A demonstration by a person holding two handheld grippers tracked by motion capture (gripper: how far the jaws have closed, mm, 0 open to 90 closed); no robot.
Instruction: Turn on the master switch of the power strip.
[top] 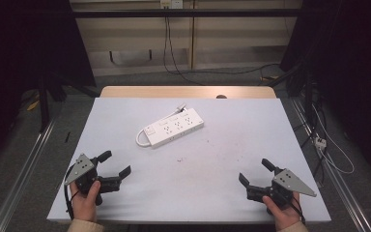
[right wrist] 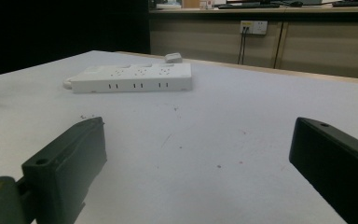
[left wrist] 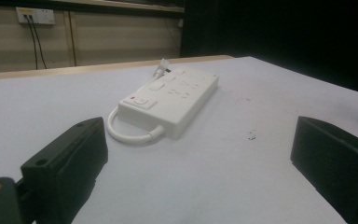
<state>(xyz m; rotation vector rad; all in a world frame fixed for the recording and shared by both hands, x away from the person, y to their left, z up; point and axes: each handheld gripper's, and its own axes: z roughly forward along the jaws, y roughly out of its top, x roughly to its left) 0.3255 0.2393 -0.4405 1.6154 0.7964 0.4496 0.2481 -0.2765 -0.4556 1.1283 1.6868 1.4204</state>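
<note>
A white power strip (top: 173, 127) lies flat near the middle of the pale table (top: 232, 159), slanted, with its short white cable looped at its left end and a plug (top: 181, 107) at its far end. My left gripper (top: 115, 163) rests open at the front left, held by a hand, its jaws pointing toward the strip. In the left gripper view the power strip (left wrist: 170, 101) lies ahead, between the two jaws. My right gripper (top: 256, 170) is open at the front right. In the right gripper view the power strip (right wrist: 133, 77) lies far ahead to the left. Neither holds anything.
The table's wooden far edge (top: 188, 92) shows beyond the pale cover. Wall sockets (right wrist: 254, 27) with cables hang on the back wall. Loose cables and a small white adapter (top: 321, 142) lie on the floor at the right. Metal rails run along both sides of the table.
</note>
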